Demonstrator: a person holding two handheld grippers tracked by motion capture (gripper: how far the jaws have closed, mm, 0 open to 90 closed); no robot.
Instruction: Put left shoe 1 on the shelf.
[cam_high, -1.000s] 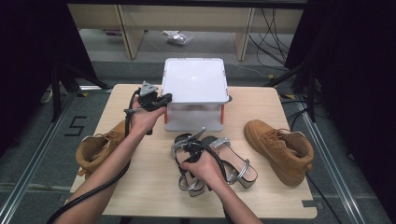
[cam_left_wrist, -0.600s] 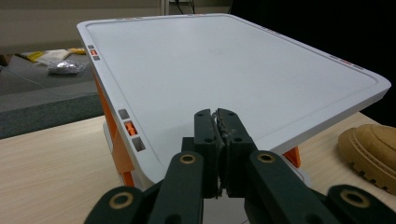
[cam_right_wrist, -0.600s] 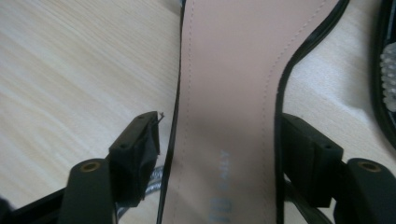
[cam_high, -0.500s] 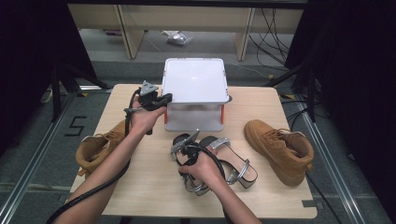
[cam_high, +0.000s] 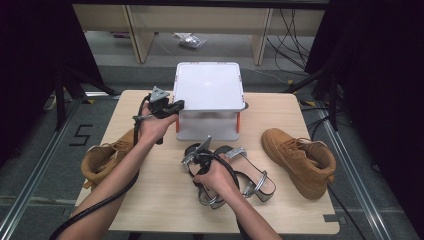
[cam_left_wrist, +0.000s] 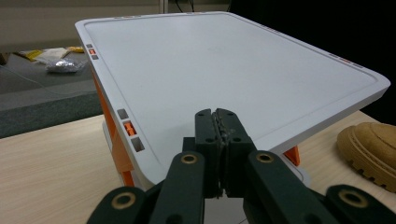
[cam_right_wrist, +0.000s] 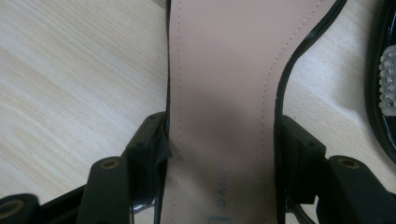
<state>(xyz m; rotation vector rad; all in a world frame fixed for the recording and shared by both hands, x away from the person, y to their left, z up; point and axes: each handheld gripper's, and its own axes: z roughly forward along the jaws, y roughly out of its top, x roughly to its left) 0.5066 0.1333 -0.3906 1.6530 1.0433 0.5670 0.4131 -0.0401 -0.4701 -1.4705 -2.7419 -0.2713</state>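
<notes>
High view: two sandals, two boots; right hand-held gripper clasps one sandal.

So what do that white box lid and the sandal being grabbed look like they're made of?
The white lid looks like matte moulded plastic: smooth, with an even raised rim and orange clips. The sandal has a beige stitched insole, probably leather or faux leather, edged by glossy black straps that look patent; which one, the look leaves open.
</notes>
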